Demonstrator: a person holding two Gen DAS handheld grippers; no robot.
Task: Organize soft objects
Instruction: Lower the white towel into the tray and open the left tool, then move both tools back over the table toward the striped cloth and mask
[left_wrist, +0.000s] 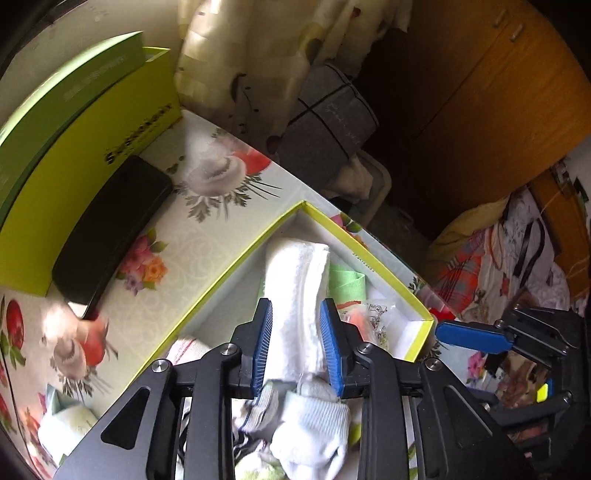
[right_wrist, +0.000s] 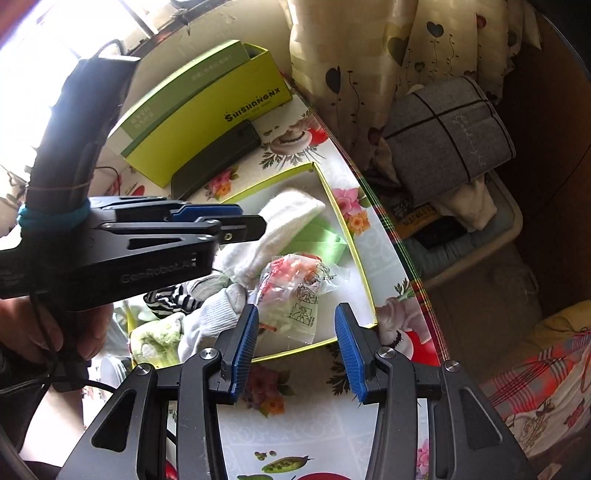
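Note:
A yellow-rimmed open box (left_wrist: 236, 258) (right_wrist: 360, 266) lies on the flowered table. It holds a rolled white towel (left_wrist: 299, 280) (right_wrist: 284, 218), a green cloth (left_wrist: 345, 286) (right_wrist: 321, 238), a clear packet with red print (right_wrist: 299, 288) and several socks (left_wrist: 314, 428) (right_wrist: 210, 314). My left gripper (left_wrist: 297, 347) (right_wrist: 236, 218) hovers over the box, its blue pads on either side of the towel, not squeezing it. My right gripper (right_wrist: 295, 354) (left_wrist: 469, 334) is open and empty at the box's near edge, over the packet.
A lime-green upright box (left_wrist: 88, 173) (right_wrist: 207, 110) and a black case (left_wrist: 110, 236) (right_wrist: 218, 155) stand at the table's back. A pale sock (left_wrist: 62, 428) lies outside the box. Beyond the table edge are a grey folded bundle (right_wrist: 447, 136), a curtain (right_wrist: 351, 55) and bedding (left_wrist: 498, 258).

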